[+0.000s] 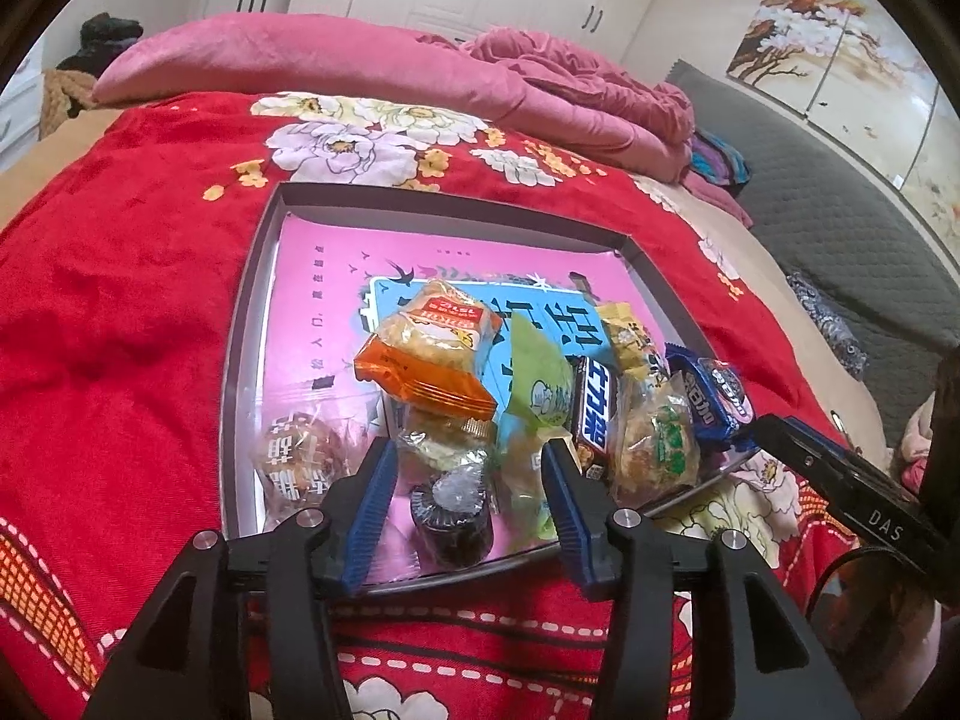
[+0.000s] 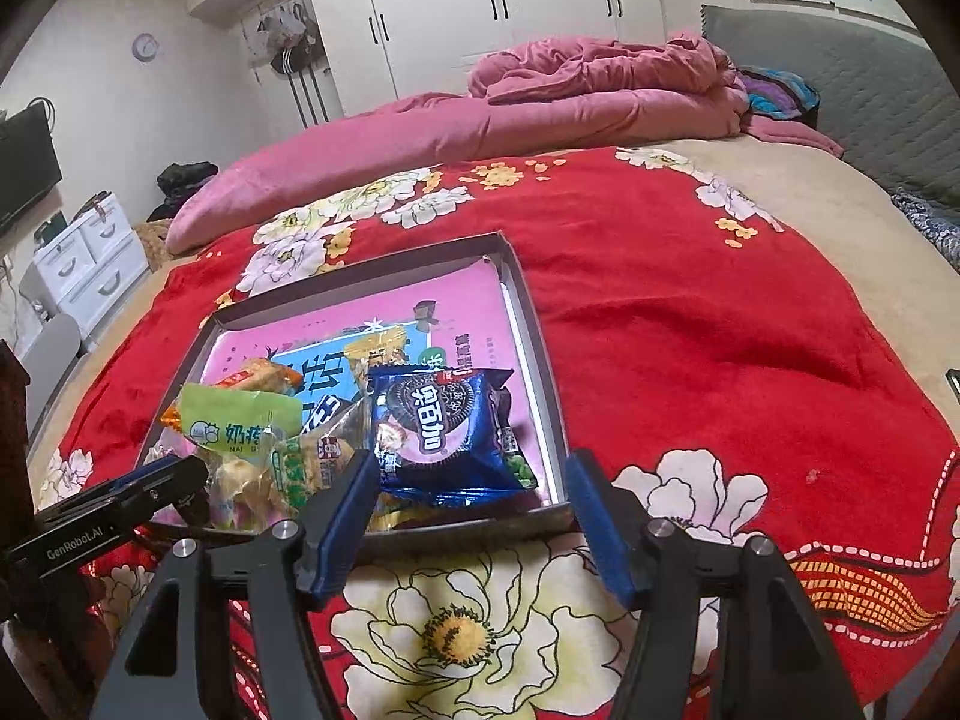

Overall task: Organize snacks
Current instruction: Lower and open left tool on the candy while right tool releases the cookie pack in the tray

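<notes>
Shallow box [image 1: 240, 324] on red bed blanket [image 1: 120, 300]; snacks bunched at its near edge, far half of the pink floor bare. Left gripper [image 1: 468, 468] spread wide, empty, straddling dark cupcake [image 1: 453, 516]. Right gripper [image 2: 468, 480] wide, empty, at box's near rim by blue Oreo pack [image 2: 438, 432], long axis running left-right.

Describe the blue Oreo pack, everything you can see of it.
The blue Oreo pack is a glossy plastic pillow wrapper, sealed, with crimped ends and a printed dark sandwich cookie, white Chinese lettering and a pink patch. It lies tilted in the near right corner of the shallow box, propped on other wrapped snacks and partly covering a dark packet beneath. It sits ahead of the open right tool; whether they touch is unclear. In the left wrist view it lies at the pile's right edge.
</notes>
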The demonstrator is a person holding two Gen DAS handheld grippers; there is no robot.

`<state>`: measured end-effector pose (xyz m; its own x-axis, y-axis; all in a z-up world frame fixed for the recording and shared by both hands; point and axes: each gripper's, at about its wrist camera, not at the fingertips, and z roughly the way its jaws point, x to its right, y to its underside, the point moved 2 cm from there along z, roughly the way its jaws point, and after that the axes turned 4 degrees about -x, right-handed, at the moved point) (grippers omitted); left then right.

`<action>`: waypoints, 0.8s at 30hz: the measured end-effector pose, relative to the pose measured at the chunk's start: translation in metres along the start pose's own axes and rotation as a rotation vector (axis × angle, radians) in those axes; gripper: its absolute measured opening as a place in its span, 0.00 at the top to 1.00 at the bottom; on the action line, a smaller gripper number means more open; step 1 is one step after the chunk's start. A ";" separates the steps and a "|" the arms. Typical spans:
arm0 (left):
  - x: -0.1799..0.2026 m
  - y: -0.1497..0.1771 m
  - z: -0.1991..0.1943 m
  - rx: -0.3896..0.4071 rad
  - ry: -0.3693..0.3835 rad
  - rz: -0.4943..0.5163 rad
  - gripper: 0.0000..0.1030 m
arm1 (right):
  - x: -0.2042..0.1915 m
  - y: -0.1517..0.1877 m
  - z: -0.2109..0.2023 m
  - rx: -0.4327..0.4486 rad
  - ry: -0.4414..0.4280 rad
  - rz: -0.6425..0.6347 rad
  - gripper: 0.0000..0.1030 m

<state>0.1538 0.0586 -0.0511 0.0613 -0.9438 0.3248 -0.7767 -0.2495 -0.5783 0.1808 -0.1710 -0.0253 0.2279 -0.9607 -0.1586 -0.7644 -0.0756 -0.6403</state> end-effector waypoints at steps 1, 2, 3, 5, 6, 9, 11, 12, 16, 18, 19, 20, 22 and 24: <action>0.000 0.000 -0.001 0.001 -0.001 0.000 0.49 | 0.000 0.000 -0.001 0.000 0.001 -0.001 0.37; 0.000 0.000 -0.001 0.002 -0.002 0.000 0.49 | 0.000 0.000 -0.001 0.000 0.001 -0.001 0.37; -0.001 0.000 -0.001 0.003 -0.002 0.000 0.49 | -0.001 0.000 -0.001 0.000 0.003 -0.002 0.37; -0.001 -0.001 -0.002 0.004 -0.002 -0.001 0.48 | 0.000 0.000 -0.002 -0.001 0.004 -0.003 0.38; -0.001 -0.001 -0.003 0.005 -0.001 -0.001 0.46 | 0.000 0.000 -0.002 0.001 0.004 -0.003 0.37; 0.000 -0.001 -0.004 0.006 0.003 0.004 0.39 | -0.002 0.000 -0.004 0.004 0.010 -0.012 0.37; 0.000 -0.001 -0.003 0.002 0.003 0.011 0.38 | -0.003 0.000 -0.005 0.006 0.014 -0.020 0.37; 0.001 0.000 -0.003 0.001 0.003 0.012 0.37 | -0.004 0.000 -0.005 0.007 0.017 -0.025 0.34; 0.005 0.002 -0.008 0.011 0.002 0.029 0.32 | -0.007 -0.001 -0.007 0.017 0.022 -0.035 0.28; 0.007 0.003 -0.013 0.022 0.006 0.037 0.30 | -0.008 -0.001 -0.008 0.021 0.027 -0.042 0.28; 0.009 0.004 -0.015 0.025 0.010 0.039 0.29 | -0.008 -0.001 -0.008 0.024 0.028 -0.044 0.27; 0.010 0.005 -0.016 0.026 0.012 0.041 0.29 | -0.009 -0.001 -0.009 0.028 0.027 -0.046 0.26; 0.012 0.007 -0.018 0.026 0.006 0.050 0.28 | -0.010 -0.001 -0.012 0.036 0.023 -0.048 0.25; 0.012 0.009 -0.021 0.026 -0.003 0.053 0.28 | -0.011 -0.002 -0.016 0.048 0.016 -0.049 0.23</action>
<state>0.1343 0.0492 -0.0371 0.0225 -0.9565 0.2910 -0.7622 -0.2048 -0.6141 0.1701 -0.1649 -0.0104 0.2545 -0.9603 -0.1147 -0.7229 -0.1101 -0.6822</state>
